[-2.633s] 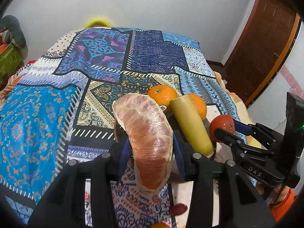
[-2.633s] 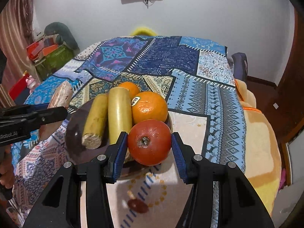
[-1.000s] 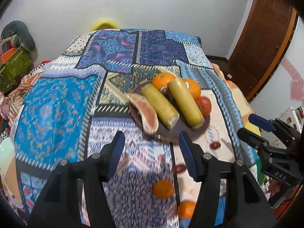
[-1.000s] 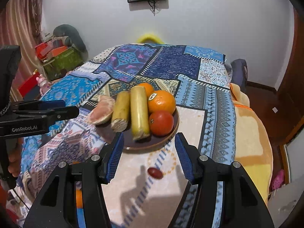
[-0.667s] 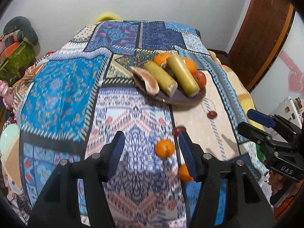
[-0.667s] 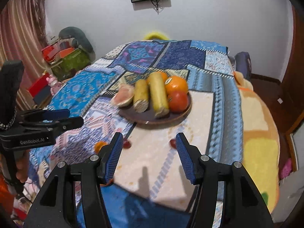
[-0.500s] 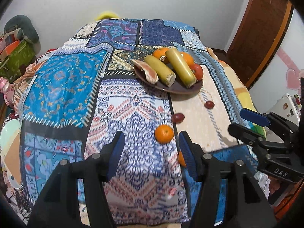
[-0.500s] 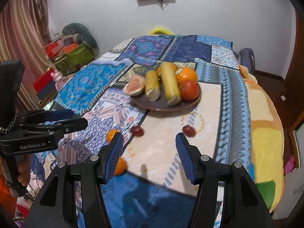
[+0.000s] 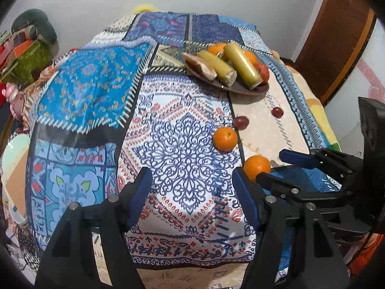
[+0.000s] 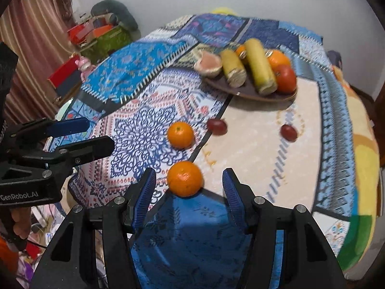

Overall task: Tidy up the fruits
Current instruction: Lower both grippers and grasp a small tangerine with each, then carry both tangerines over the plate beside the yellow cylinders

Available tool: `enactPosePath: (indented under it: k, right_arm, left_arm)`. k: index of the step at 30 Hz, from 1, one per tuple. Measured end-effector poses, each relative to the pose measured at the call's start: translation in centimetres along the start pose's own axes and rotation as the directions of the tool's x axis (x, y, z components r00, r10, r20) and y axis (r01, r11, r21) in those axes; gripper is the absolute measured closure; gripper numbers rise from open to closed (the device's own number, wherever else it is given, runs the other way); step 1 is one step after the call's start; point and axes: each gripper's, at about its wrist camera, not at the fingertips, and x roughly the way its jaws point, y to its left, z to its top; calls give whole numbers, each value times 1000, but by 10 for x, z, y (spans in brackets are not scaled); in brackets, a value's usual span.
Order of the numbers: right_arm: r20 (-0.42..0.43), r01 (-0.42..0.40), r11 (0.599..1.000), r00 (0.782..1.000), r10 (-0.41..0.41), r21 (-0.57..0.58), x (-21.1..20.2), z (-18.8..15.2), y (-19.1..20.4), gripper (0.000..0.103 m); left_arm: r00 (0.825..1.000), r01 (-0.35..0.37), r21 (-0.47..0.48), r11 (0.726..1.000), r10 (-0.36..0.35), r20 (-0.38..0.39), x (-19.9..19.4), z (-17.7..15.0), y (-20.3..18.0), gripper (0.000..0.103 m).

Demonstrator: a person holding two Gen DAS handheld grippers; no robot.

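On the plate (image 10: 250,94), two oranges (image 10: 240,50) sit mostly hidden behind the bananas (image 10: 261,66); the bed's far edge (image 10: 240,21) is blurred.

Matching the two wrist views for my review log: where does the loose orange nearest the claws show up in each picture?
Left wrist view: the nearest orange lies right of centre on the patterned cloth, just past the left claw's right finger, beside the right claw.
Right wrist view: the same orange sits low at centre, between the open fingers of the right claw.
Shared landmark: the dark plate of fruit beyond it.
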Motion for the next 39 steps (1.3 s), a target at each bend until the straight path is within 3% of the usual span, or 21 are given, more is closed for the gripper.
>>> enactPosePath:
  k: [7,9,10,27,35,39]
  right_arm:
    - [-50,-43,999,998,43,15,19,-2,-1,51]
    - [-53,-51,999,997,52,14,21,-1,-2,67]
    - [-52,-55,998,997,56,16,20,-1,-4,68]
    - [105,35,994,993,-46,106,-26,16,-65,68]
    - [111,42,990,992,-58,138,-24,17,-84,68]
    - [111,42,990,992,-57,137,-23,19,-86,68]
  left_arm:
    - [999,1,-5,1000,-1,-35,14,1,0,35]
    - [999,5,0,1000,-5,-40,18,2,-3,35]
    - [999,7,6,1000,-7,-43,20,4,-5,35]
    - [995,48,59,997,-42,-87,74,35,-40,35]
    - [994,61,85,995,-52,-99,89,40,-46,68]
    - [994,74,89,993,-66,-92,88,40,-47,69]
